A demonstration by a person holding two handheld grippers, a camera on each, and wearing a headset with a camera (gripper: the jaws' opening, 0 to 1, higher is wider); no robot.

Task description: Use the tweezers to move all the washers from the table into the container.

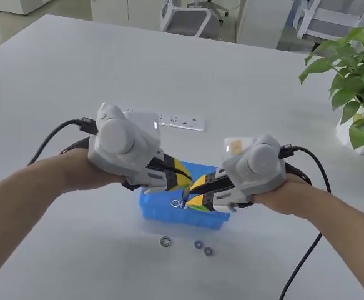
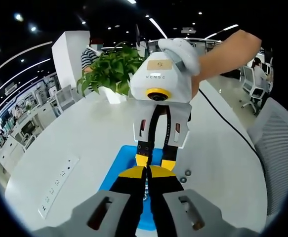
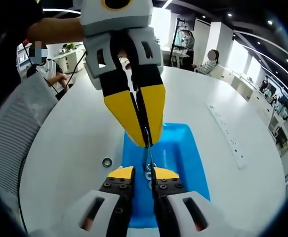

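— Where are the washers?
— Three washers (image 1: 165, 241) lie on the desk (image 1: 75, 81) at 6 o'clock of the blue container (image 1: 169, 219), near its front wall. One sits apart and two are close together. In the right gripper view, a cluster of washers (image 3: 149, 176) lies inside the container, under the tweezers (image 3: 147, 148).
— Who has the tweezers?
— The left claw (image 1: 183, 179). Its yellow jaws are pressed together on the tweezers' upper part, and the tips point down into the container.
— And the other one?
— The right claw (image 1: 194, 195) faces it from 3 o'clock, above the container. Its jaws stand a narrow gap apart on either side of the tweezers' lower end. I cannot tell whether they touch the tweezers.
— Anything beyond?
— A white power strip (image 1: 182, 120) lies at 12 o'clock of the container. A green plant (image 1: 353, 69) stands at 2 o'clock, at the desk's edge.
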